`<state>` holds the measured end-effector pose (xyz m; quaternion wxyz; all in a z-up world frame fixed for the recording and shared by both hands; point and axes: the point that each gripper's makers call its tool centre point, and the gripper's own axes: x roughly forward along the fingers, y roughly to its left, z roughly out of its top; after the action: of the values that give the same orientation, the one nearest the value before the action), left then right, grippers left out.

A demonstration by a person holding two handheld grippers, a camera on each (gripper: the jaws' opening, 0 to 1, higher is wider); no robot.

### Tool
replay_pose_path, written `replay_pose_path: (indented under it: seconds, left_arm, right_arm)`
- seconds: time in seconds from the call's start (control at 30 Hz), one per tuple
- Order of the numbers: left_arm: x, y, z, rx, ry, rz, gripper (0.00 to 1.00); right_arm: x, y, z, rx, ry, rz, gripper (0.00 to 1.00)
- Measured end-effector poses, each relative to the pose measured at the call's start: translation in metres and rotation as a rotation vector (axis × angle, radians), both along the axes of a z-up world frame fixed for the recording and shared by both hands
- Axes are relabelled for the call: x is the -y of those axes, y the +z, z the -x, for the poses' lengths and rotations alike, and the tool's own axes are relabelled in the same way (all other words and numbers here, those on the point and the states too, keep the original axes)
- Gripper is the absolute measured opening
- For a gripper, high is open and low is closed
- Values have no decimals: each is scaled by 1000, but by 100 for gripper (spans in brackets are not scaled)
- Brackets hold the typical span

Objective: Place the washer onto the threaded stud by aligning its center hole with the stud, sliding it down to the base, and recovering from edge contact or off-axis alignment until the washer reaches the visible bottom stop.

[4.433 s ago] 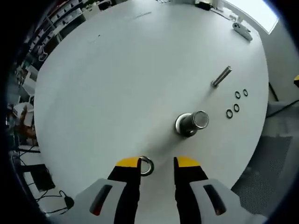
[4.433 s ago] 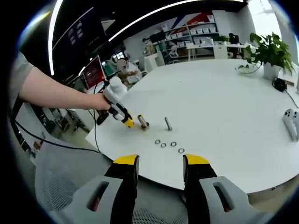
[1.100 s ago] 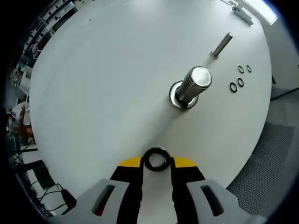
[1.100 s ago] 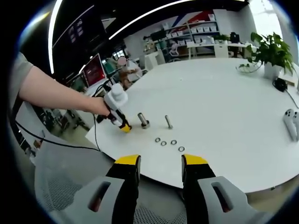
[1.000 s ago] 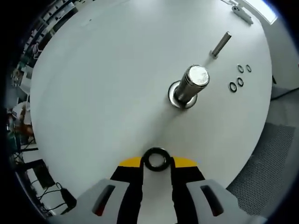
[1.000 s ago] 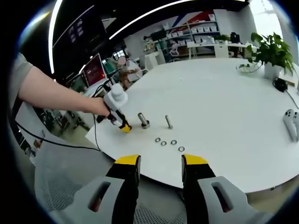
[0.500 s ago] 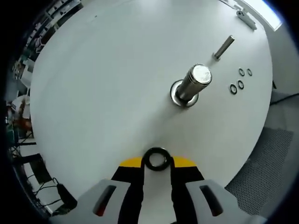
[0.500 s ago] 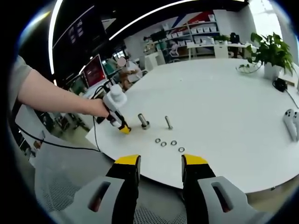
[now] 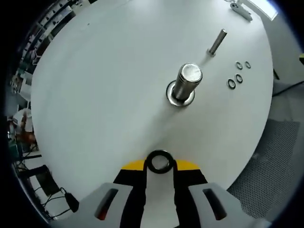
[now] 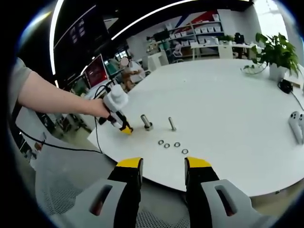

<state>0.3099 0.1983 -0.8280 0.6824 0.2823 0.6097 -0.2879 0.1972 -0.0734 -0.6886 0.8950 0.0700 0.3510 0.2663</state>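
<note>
My left gripper (image 9: pixel 159 164) is shut on a dark ring washer (image 9: pixel 159 161), held flat above the white table (image 9: pixel 104 80). The thick threaded stud (image 9: pixel 183 85) stands upright on its round base ahead and a little right of the washer, well apart from it. In the right gripper view the left gripper (image 10: pixel 125 128) hovers just left of that stud (image 10: pixel 146 123), held by a person's hand. My right gripper (image 10: pixel 162 164) is open off the table's near edge, with nothing between its jaws.
A thinner stud (image 9: pixel 216 42) stands beyond the thick one. Several loose washers (image 9: pixel 237 76) lie to its right on the table; the same washers (image 10: pixel 172 145) lie in a row in the right gripper view. A white controller (image 10: pixel 298 124) and a potted plant (image 10: pixel 274 57) sit far right.
Earlier my left gripper stood open around the washer on the table; it has since shut on it and lifted it. Over the last second the stud has shifted slightly up and left in the left gripper view.
</note>
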Motion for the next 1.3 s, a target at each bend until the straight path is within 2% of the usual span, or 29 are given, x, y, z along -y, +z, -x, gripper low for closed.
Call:
replay_pose_path:
  seconds: [0.43,0.9,1.3]
  left_arm:
    - [14,26,-17,39,-55,35,19]
    - [40,64,-33,88,-101,93,19]
    - [67,65,-36,72,-160,107,19]
  right_arm:
    - [0,-1,1,-3,4,4,37]
    - [0,0,1,-1,6,2,37]
    - [0,0,1,2,5,5,37]
